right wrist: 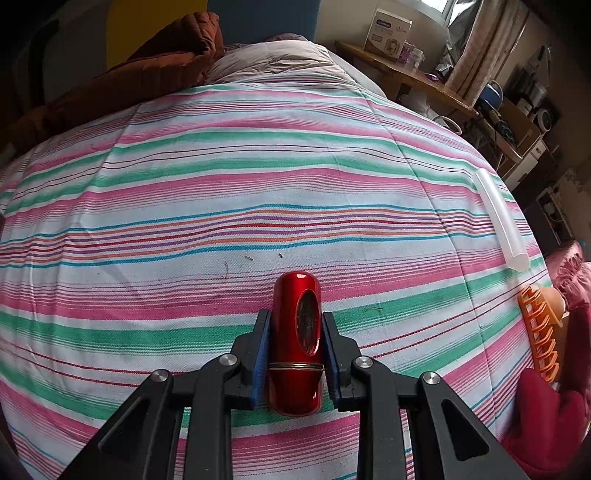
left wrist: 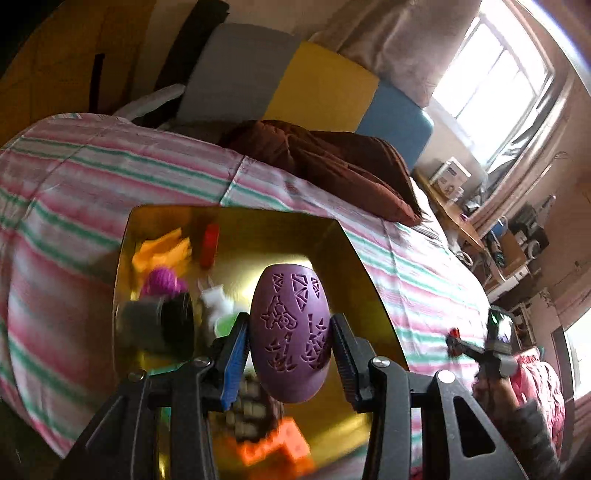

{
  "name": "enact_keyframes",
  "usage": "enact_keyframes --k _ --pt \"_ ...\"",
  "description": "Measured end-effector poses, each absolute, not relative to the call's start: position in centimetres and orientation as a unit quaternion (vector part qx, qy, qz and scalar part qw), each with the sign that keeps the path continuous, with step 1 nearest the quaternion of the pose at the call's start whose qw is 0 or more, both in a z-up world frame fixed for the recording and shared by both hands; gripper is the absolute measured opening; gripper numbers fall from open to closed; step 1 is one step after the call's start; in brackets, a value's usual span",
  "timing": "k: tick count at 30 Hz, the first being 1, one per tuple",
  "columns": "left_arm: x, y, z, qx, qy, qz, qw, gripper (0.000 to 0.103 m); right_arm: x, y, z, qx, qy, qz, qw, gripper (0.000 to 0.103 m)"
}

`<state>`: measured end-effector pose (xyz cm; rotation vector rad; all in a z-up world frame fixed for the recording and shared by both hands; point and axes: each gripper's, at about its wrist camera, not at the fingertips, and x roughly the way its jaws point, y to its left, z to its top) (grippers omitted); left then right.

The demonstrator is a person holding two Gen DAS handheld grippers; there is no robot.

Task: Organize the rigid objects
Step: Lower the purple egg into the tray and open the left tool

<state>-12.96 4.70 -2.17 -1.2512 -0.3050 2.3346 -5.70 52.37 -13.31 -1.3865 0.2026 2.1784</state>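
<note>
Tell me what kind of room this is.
Most likely a lived-in bedroom: a bed under a striped sheet, a brown quilt bunched at its head, and a cluttered wooden desk beside a curtained window.

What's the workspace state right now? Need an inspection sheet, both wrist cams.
Surface: striped bedsheet over a bed; gold tray lies on it.
Job's things: purple egg-shaped object between the left fingers, a gap showing on its right side; red cylinder in the right gripper; translucent tube and orange rack lie on the sheet.
Clutter: tray holds a grey cup, magenta ball, small red piece and orange block, blurred.
Grippers: left gripper over the tray; right gripper shut on the cylinder, above the sheet.
Cables: nothing seen.
Surroundings: brown blanket, wooden desk with a box, window.
</note>
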Motion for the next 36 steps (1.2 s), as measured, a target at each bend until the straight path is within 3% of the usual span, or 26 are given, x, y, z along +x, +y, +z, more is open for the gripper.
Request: enact_keyframes --k 10,19,27,36 --pt "-20.7 8.3 -7.0 -0.527 -0.079 0.819 0.210 0.043 -5.8 52.6 -13.3 -0.518 0.074 0.809 0.269 0.027" --pt "-23.0 8.2 -10.9 -0.571 -0.050 0.804 0.159 0.043 -5.9 52.6 -13.3 -0.519 0.073 0.808 0.269 0.027" --pt "-21.0 6.9 -7.6 -0.524 -0.060 0.833 0.168 0.044 -6.0 52.5 -13.4 -0.519 0.071 0.809 0.269 0.027" --pt "-12.4 5.1 -2.2 -0.407 0.007 0.902 0.142 0.044 -5.9 52.2 -13.2 -0.516 0.070 0.809 0.273 0.027"
